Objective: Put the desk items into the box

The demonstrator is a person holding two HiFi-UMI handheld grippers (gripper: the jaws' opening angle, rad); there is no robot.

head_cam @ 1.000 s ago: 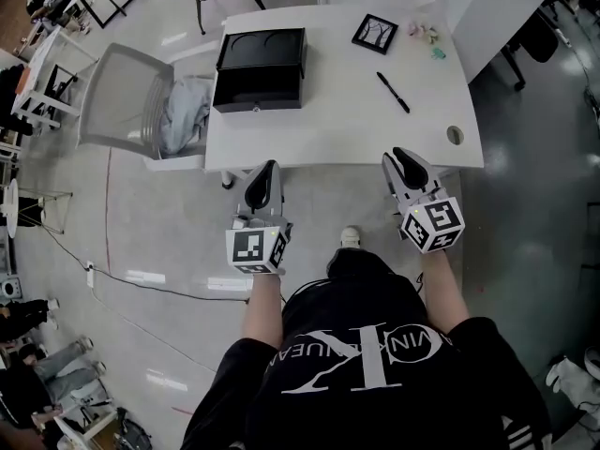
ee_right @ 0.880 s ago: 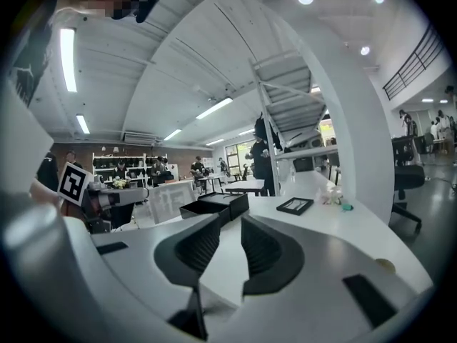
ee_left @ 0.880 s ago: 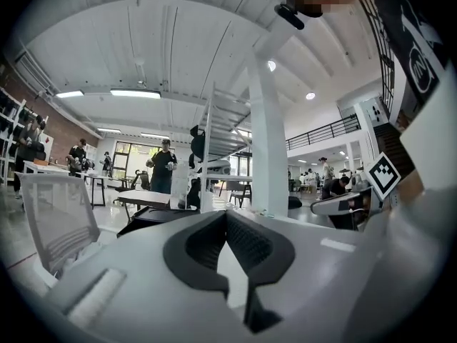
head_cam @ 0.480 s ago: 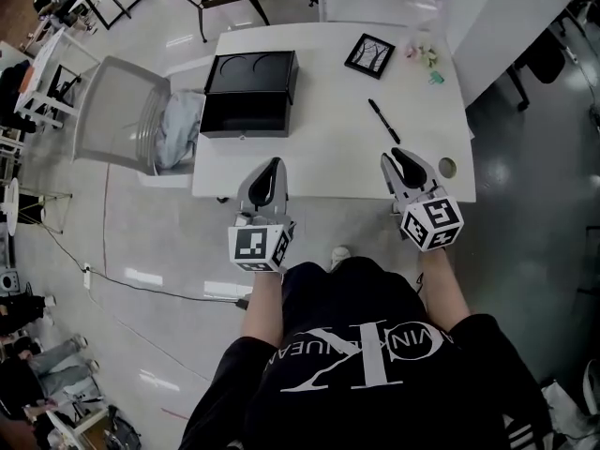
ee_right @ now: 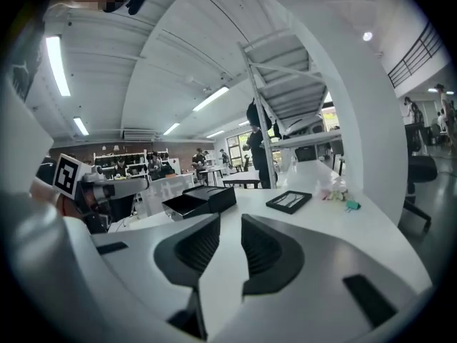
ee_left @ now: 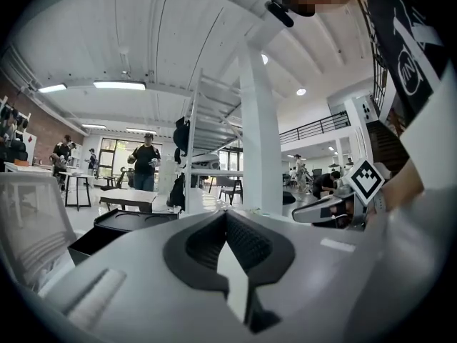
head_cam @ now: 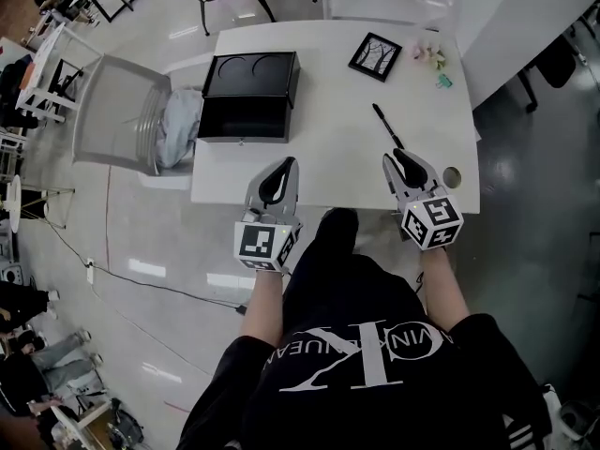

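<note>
Box [head_cam: 248, 97], black and open, is seen at 11 o'clock on the white tabletop [head_cam: 337, 148]. A pen [head_cam: 388, 127] lies at 2 o'clock, a framed picture [head_cam: 375, 56] at 1 o'clock. At the near edge, the left hand-held gripper [head_cam: 281, 169] is pressed together; the right hand-held gripper [head_cam: 397, 160] is slightly spread, with nothing gripped, just beside the pen's near end.

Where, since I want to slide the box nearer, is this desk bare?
The broad middle, between the black box and the pen, is bare down to the near edge. So is the strip before the box. Crowded: the far right corner, with the picture frame and small clips.
</note>
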